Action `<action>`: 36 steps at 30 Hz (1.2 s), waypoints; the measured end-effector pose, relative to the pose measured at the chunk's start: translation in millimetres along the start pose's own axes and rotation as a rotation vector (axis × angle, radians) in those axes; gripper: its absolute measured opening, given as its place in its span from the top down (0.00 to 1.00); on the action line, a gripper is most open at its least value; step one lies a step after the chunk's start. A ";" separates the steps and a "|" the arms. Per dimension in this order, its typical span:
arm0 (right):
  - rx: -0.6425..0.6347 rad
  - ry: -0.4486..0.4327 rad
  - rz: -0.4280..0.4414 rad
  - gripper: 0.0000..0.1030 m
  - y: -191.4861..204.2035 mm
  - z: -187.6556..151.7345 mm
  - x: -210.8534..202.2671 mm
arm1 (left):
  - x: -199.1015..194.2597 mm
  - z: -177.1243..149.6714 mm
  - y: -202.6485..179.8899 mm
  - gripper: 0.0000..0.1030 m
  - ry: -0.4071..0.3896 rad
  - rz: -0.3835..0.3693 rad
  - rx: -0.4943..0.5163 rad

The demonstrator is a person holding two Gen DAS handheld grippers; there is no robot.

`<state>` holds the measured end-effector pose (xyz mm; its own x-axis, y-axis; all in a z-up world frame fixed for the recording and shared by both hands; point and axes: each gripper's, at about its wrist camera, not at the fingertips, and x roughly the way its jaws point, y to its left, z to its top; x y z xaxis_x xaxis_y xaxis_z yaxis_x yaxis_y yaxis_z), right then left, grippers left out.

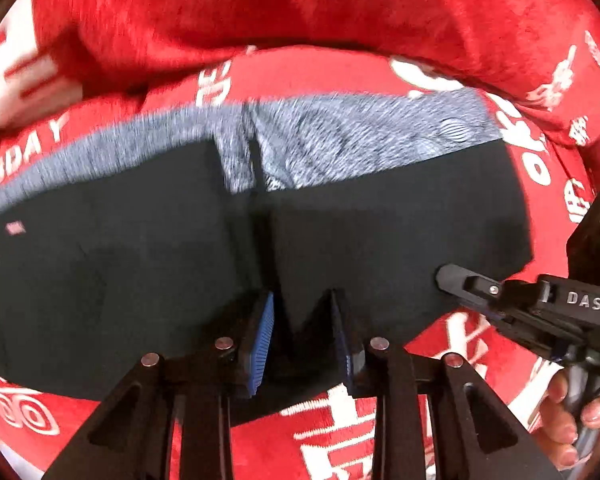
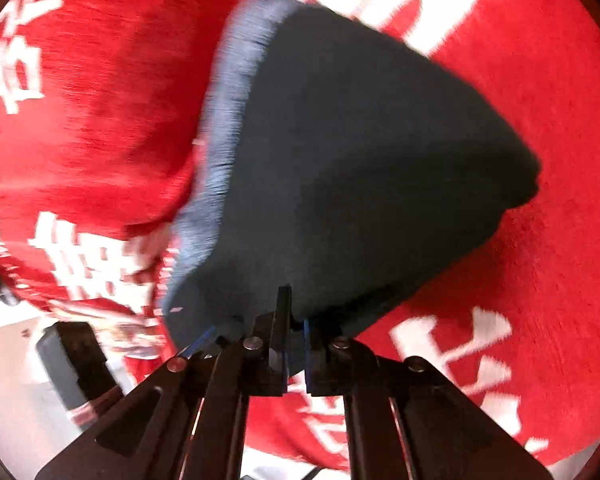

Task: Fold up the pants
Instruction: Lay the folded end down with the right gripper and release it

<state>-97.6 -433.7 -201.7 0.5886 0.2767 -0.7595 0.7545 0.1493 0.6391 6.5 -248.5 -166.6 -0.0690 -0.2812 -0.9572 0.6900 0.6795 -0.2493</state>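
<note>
While the red blanket (image 1: 340,8) with its white lettering covers everything beneath my work, the dark pants (image 1: 140,280) lie spread across it, grey waistband (image 1: 360,136) on the far side from me and the near edge bunched up at my fingertips. Their long axis, in my left wrist view, runs side to side, with my left hand-held gripper (image 1: 302,336) near the middle of that near edge and my right hand-held gripper (image 2: 296,344) off toward the right end. My left jaws are narrowed around a raised ridge of dark cloth, blue pads (image 1: 262,344) on either side; my right jaws are pressed together, pinching the fabric edge. Both grips sit on the near edge, so I judge the fold should carry it away, toward the waistband.
</note>
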 end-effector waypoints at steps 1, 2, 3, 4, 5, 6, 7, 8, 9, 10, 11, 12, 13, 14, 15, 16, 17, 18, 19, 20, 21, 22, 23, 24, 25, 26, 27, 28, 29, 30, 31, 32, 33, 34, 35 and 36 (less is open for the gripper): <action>0.003 -0.009 0.009 0.96 -0.7 1.2 2.7 | -2.3 0.3 -0.1 0.69 -0.021 0.004 -0.010; -0.007 -0.010 0.003 0.96 2.2 1.8 2.5 | -3.9 0.9 -1.4 0.64 -0.026 0.013 -0.010; -0.041 -0.003 -0.016 0.95 8.5 1.3 0.6 | -5.4 1.4 -2.1 0.33 -0.026 0.037 -0.011; -0.066 0.006 -0.029 0.93 13.4 -0.2 -1.8 | -7.9 1.5 -0.8 0.15 -0.030 0.069 -0.020; -0.084 0.025 -0.034 0.87 16.6 -0.9 -4.6 | -16.5 1.1 1.9 0.15 -0.059 0.080 -0.034; -0.100 0.057 -0.036 0.79 21.4 -1.5 -7.4 | -22.7 1.3 3.7 0.15 -0.064 0.069 -0.035; -0.126 0.091 -0.050 0.77 26.7 -3.4 -13.4 | -29.7 2.2 5.6 0.15 -0.068 0.067 -0.035; -0.159 0.098 -0.065 0.74 33.5 -5.3 -20.6 | -38.1 4.4 7.3 0.15 -0.081 0.080 -0.037; -0.206 0.089 -0.065 0.73 42.3 -6.3 -29.9 | -45.2 7.2 8.3 0.15 -0.100 0.092 -0.032; -0.248 0.074 -0.055 0.73 47.8 -7.5 -39.4 | -53.1 12.4 7.8 0.15 -0.122 0.099 -0.023; -0.290 0.044 -0.053 0.73 54.6 -5.6 -49.7 | -58.4 15.2 8.2 0.15 -0.138 0.103 -0.017; -0.335 0.003 -0.067 0.73 61.7 -2.3 -59.3 | -61.3 21.6 6.4 0.15 -0.152 0.107 -0.007; -0.385 -0.046 -0.103 0.73 69.2 4.7 -67.7 | -61.4 27.8 2.3 0.15 -0.160 0.109 0.004; -0.409 -0.074 -0.138 0.75 73.6 12.4 -70.2 | -60.2 34.2 -2.8 0.15 -0.166 0.113 0.016; -0.417 -0.098 -0.174 0.77 75.4 22.0 -70.4 | -56.4 40.2 -7.8 0.15 -0.168 0.120 0.025; -0.402 -0.115 -0.196 0.78 74.3 34.2 -68.6 | -53.6 42.8 -11.5 0.15 -0.166 0.120 0.033; -0.375 -0.128 -0.191 0.78 71.2 47.3 -65.1 | -46.4 46.8 -18.3 0.15 -0.160 0.117 0.040; -0.360 -0.136 -0.184 0.79 67.3 56.5 -62.1 | -37.8 49.7 -24.6 0.15 -0.153 0.122 0.044; -0.349 -0.133 -0.190 0.79 63.2 63.4 -56.6 | -25.9 51.7 -29.5 0.15 -0.143 0.135 0.049; -0.341 -0.117 -0.203 0.79 58.1 67.2 -51.3 | -10.2 50.1 -31.1 0.15 -0.110 0.165 0.054; -0.325 -0.077 -0.218 0.79 49.7 70.7 -41.6 | 1.7 46.0 -30.8 0.15 -0.073 0.186 0.050; -0.292 -0.036 -0.234 0.80 39.9 70.6 -29.0 | 19.4 39.7 -25.0 0.14 0.002 0.194 0.031; -0.268 -0.023 -0.230 0.82 32.1 66.7 -22.6 | 25.2 32.9 -17.2 0.13 0.021 0.163 -0.010; -0.252 -0.024 -0.208 0.82 26.3 62.1 -20.6 | 21.1 27.0 -7.6 0.13 -0.006 0.116 -0.067; -0.253 -0.033 -0.188 0.82 24.4 56.4 -21.4 | 18.3 23.0 -0.8 0.13 0.001 0.096 -0.095; -0.267 -0.034 -0.188 0.82 24.9 51.4 -21.8 | 15.0 19.2 3.4 0.13 0.011 0.089 -0.099; -0.284 -0.030 -0.194 0.82 27.2 46.3 -20.8 | 9.7 15.3 5.3 0.13 0.004 0.102 -0.091; -0.305 -0.028 -0.204 0.82 30.2 41.6 -20.3 | 4.3 11.4 5.7 0.13 -0.006 0.133 -0.078; -0.320 -0.027 -0.214 0.82 31.5 38.8 -21.0 | -1.4 6.8 5.2 0.13 -0.014 0.165 -0.055; -0.336 -0.020 -0.226 0.82 34.6 36.5 -21.0 | -7.0 2.0 4.5 0.13 -0.020 0.185 -0.033; -0.356 -0.006 -0.245 0.81 39.2 34.1 -21.1 | -12.4 -2.4 4.9 0.13 -0.027 0.201 -0.021; -0.371 0.001 -0.254 0.79 43.3 31.9 -21.5 | -18.7 -7.4 6.0 0.13 -0.036 0.210 -0.020; -0.389 0.010 -0.264 0.79 48.0 28.7 -21.2 | -24.9 -12.7 8.1 0.13 -0.038 0.208 -0.030; -0.404 0.019 -0.275 0.79 50.4 25.6 -20.9 | -28.5 -16.4 9.6 0.13 -0.033 0.213 -0.042; -0.419 0.029 -0.290 0.79 52.8 22.1 -20.5 | -32.8 -21.5 12.1 0.13 -0.025 0.228 -0.058; -0.428 0.036 -0.297 0.79 54.6 18.7 -19.2 | -37.3 -26.7 14.8 0.13 -0.020 0.237 -0.073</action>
<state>-62.3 -448.7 -154.5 0.3514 0.1955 -0.9156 0.6968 0.5986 0.3952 0.0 -209.9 -138.5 0.1033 -0.1216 -0.9872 0.6314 0.7749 -0.0293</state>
